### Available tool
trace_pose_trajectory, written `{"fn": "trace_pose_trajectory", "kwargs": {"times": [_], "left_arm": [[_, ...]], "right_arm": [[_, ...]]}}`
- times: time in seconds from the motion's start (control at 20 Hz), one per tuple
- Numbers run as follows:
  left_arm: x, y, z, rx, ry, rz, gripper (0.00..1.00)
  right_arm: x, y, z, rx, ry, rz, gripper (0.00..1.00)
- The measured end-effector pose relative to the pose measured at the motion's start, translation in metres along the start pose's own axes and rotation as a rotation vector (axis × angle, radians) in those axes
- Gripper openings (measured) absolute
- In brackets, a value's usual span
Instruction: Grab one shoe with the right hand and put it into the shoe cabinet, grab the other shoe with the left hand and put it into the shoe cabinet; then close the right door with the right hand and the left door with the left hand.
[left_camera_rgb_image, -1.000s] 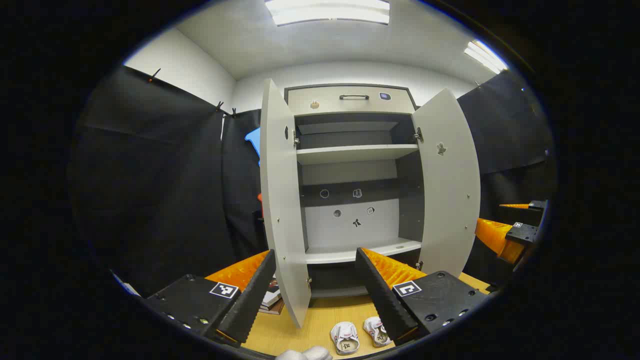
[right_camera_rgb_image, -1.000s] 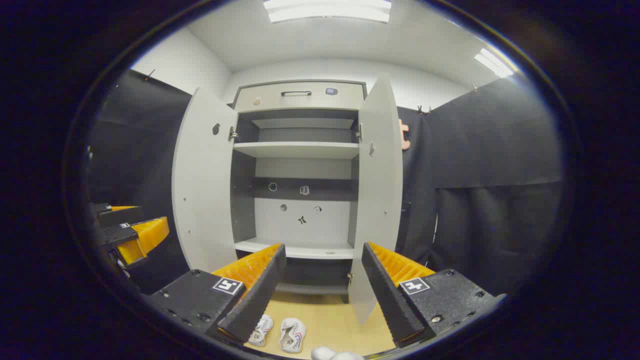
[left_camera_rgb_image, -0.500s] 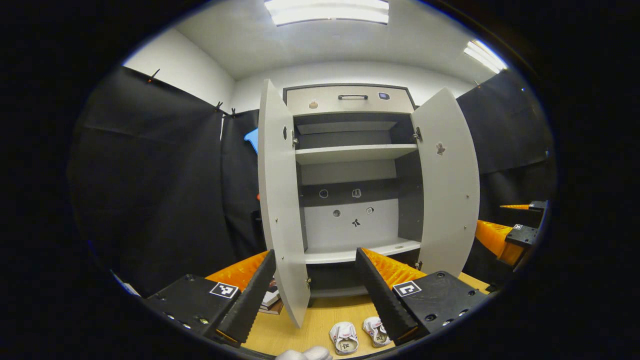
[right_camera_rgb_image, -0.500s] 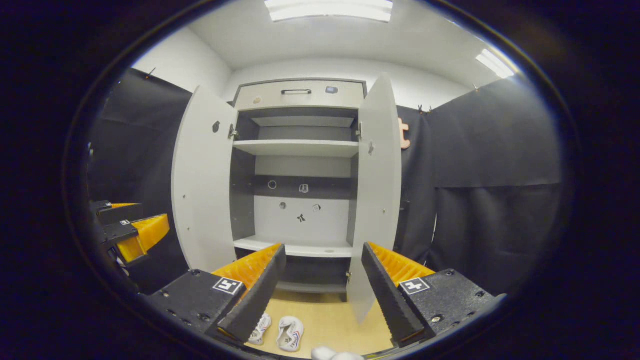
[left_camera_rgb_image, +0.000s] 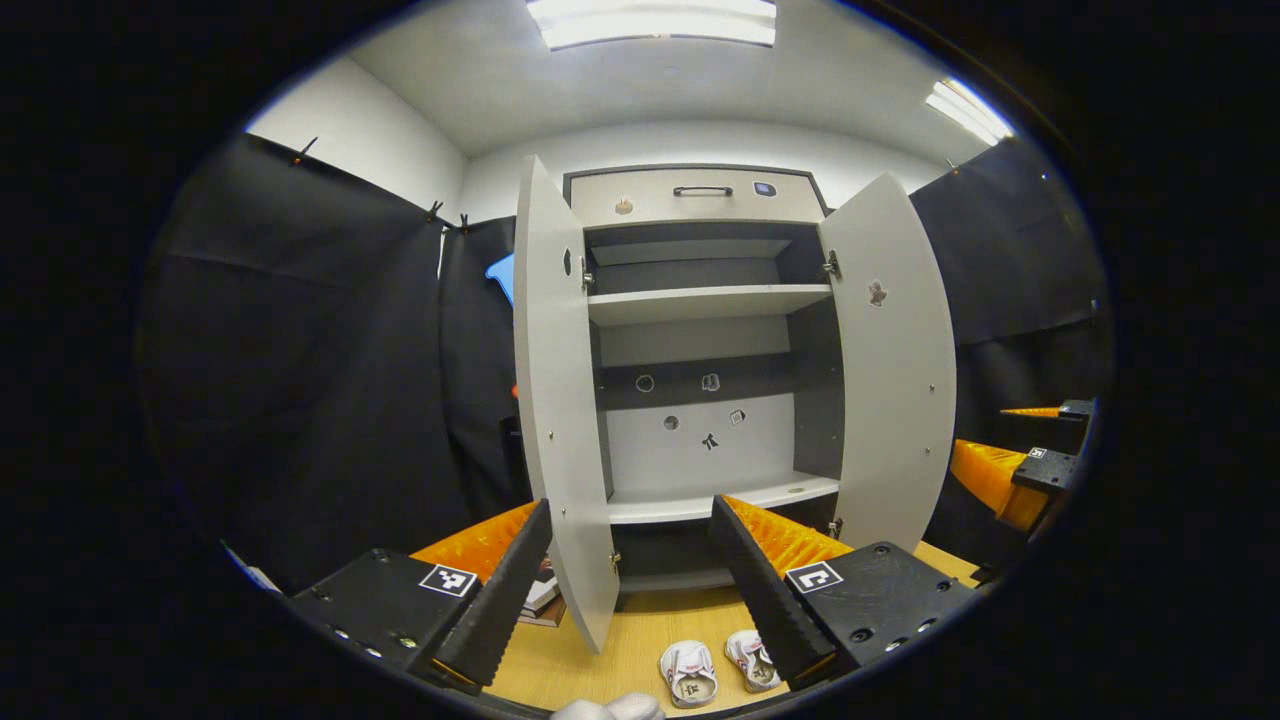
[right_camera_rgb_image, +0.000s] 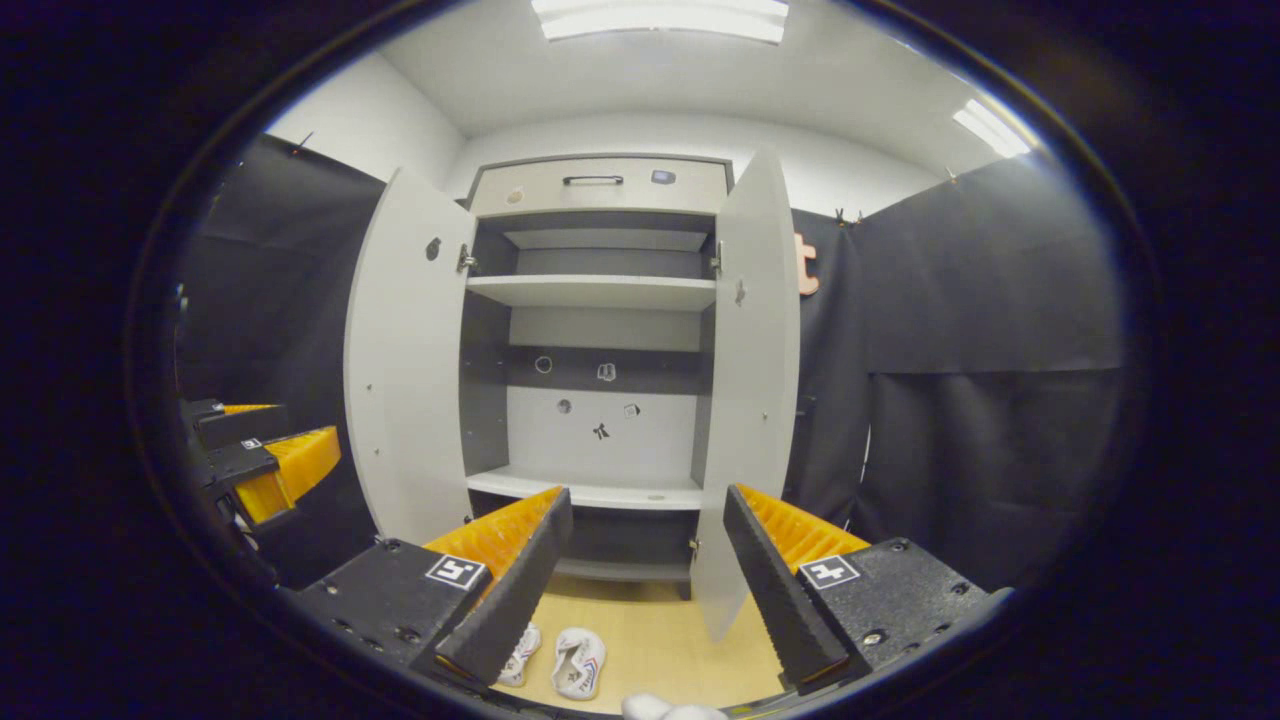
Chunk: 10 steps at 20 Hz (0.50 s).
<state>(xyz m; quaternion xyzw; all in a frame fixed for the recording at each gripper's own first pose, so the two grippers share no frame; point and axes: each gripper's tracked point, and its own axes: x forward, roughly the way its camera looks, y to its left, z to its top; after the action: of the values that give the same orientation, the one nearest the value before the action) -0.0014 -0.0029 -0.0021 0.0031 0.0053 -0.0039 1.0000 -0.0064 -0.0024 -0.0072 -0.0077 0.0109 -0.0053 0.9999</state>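
A grey shoe cabinet (left_camera_rgb_image: 700, 195) stands ahead with its left door (left_camera_rgb_image: 560, 400) and right door (left_camera_rgb_image: 895, 370) swung wide open; its shelves are bare. Two small white shoes (left_camera_rgb_image: 688, 672) (left_camera_rgb_image: 752, 660) lie side by side on the wooden floor in front of it. In the right gripper view the pair (right_camera_rgb_image: 578, 662) (right_camera_rgb_image: 518, 655) sits low, partly behind a finger. My left gripper (left_camera_rgb_image: 628, 505) is open and empty, well above the shoes. My right gripper (right_camera_rgb_image: 645, 495) is open and empty too. Each gripper also appears at the other view's edge (left_camera_rgb_image: 1000, 440) (right_camera_rgb_image: 270, 440).
The cabinet has a drawer with a dark handle (left_camera_rgb_image: 702, 190) on top and a low shelf (left_camera_rgb_image: 700, 505). A small stack of books (left_camera_rgb_image: 545, 598) lies on the floor by the left door. Black cloth walls close in on both sides. Something white and rounded (left_camera_rgb_image: 610, 708) pokes in at the bottom.
Both views have tipped down very slightly, so the cabinet sits a little higher in each and the shoes show a bit more. Both grippers stay open.
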Motion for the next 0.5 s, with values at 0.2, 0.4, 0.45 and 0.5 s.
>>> {"fn": "trace_pose_trajectory", "kwargs": {"times": [0.2,0.4,0.45,0.5], "left_arm": [[-0.001,0.002,-0.001,0.003,-0.001,0.003,0.96],[-0.002,0.006,-0.009,0.004,0.004,0.005,0.96],[-0.002,0.007,-0.012,0.007,0.007,0.003,0.96],[-0.002,0.008,-0.017,0.012,0.014,0.004,0.96]], "right_arm": [[0.002,0.006,-0.007,-0.010,0.005,0.006,0.99],[0.005,0.017,-0.064,-0.032,0.087,0.023,0.99],[0.003,0.023,-0.090,-0.039,0.123,0.036,0.99],[0.002,0.029,-0.118,-0.044,0.166,0.046,0.99]]}}
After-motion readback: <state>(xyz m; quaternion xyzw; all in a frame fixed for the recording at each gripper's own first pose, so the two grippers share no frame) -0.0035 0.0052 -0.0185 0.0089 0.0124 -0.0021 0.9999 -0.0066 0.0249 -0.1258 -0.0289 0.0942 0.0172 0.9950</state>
